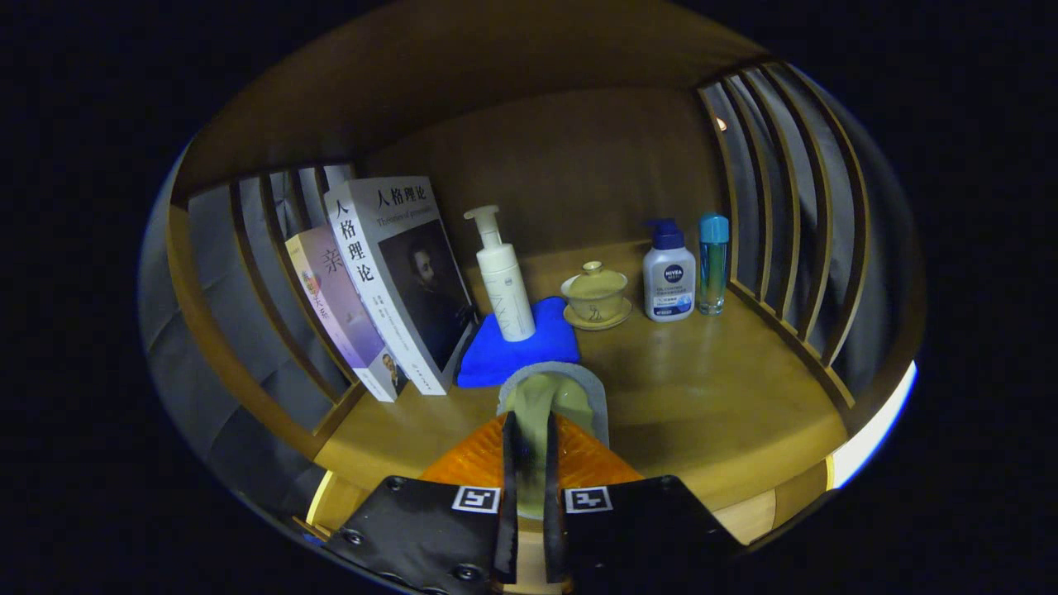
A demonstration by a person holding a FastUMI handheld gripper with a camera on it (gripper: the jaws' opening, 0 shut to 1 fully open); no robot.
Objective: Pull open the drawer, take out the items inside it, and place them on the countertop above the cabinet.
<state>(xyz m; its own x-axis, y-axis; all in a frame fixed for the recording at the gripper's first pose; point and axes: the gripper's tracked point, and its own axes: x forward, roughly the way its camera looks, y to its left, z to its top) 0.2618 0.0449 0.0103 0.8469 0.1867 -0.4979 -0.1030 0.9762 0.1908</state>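
Observation:
My gripper [530, 434] is shut on an orange ribbed item [595, 463] with a pale green, grey-rimmed front part [555, 395]. Both dark fingers [509, 471] press on the item's thin green middle. The item sits over the front part of the wooden countertop [702, 388], just short of a blue cloth [504, 355]. Whether it touches the wood I cannot tell. The drawer is out of sight.
On the countertop, two books [397, 281] lean at the left. A white pump bottle [506, 281] stands on the blue cloth. A lidded tea cup on a saucer [595, 296], a white bottle with a blue pump [668, 277] and a slim blue-green bottle [712, 263] stand behind. Slatted wooden sides [785, 223] flank the shelf.

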